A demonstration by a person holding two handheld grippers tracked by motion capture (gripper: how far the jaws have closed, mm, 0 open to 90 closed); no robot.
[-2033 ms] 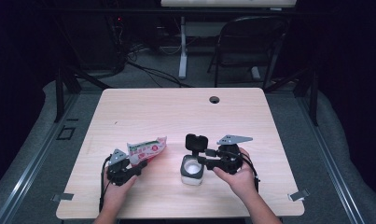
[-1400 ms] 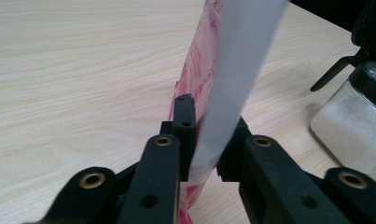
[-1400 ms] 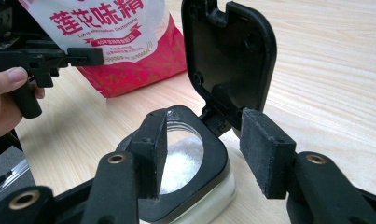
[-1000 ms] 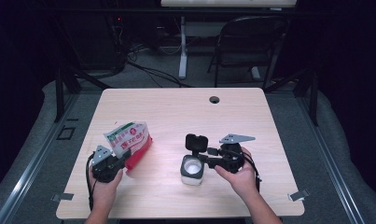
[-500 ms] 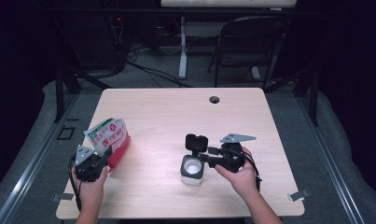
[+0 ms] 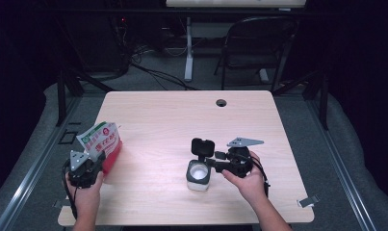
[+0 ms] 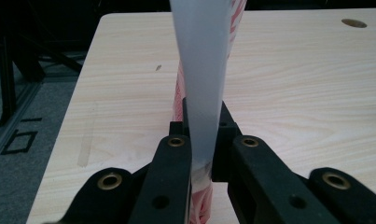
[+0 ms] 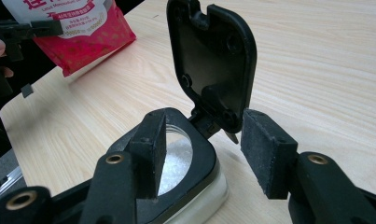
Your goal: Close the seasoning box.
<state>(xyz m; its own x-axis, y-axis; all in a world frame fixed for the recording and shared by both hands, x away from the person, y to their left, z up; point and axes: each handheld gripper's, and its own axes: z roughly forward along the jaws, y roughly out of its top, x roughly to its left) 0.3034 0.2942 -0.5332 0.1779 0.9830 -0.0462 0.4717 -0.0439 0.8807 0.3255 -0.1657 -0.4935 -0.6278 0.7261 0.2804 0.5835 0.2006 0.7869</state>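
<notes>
A red and white pouch (image 6: 102, 144) stands upright near the table's left edge, and my left gripper (image 6: 91, 163) is shut on its lower edge. In the left gripper view the pouch (image 7: 202, 70) rises edge-on between the pinching jaws of that gripper (image 7: 202, 119). A white container (image 6: 199, 175) with white powder inside sits at the front middle, its black hinged lid (image 6: 202, 146) flipped up. My right gripper (image 6: 213, 164) is at its right side. In the right gripper view the gripper (image 8: 202, 144) stands open around the lid's hinge, its left pad over the container's rim (image 8: 197, 179).
The wooden table (image 6: 182, 115) has a cable hole (image 6: 221, 102) at its far edge. A folding chair (image 6: 259, 43) and cables are on the floor beyond. The pouch (image 8: 78, 32) and the left gripper (image 8: 17, 30) show at the top left of the right gripper view.
My left hand has carried the pouch leftward toward the table's left edge. The right gripper and the container have stayed where they were.
</notes>
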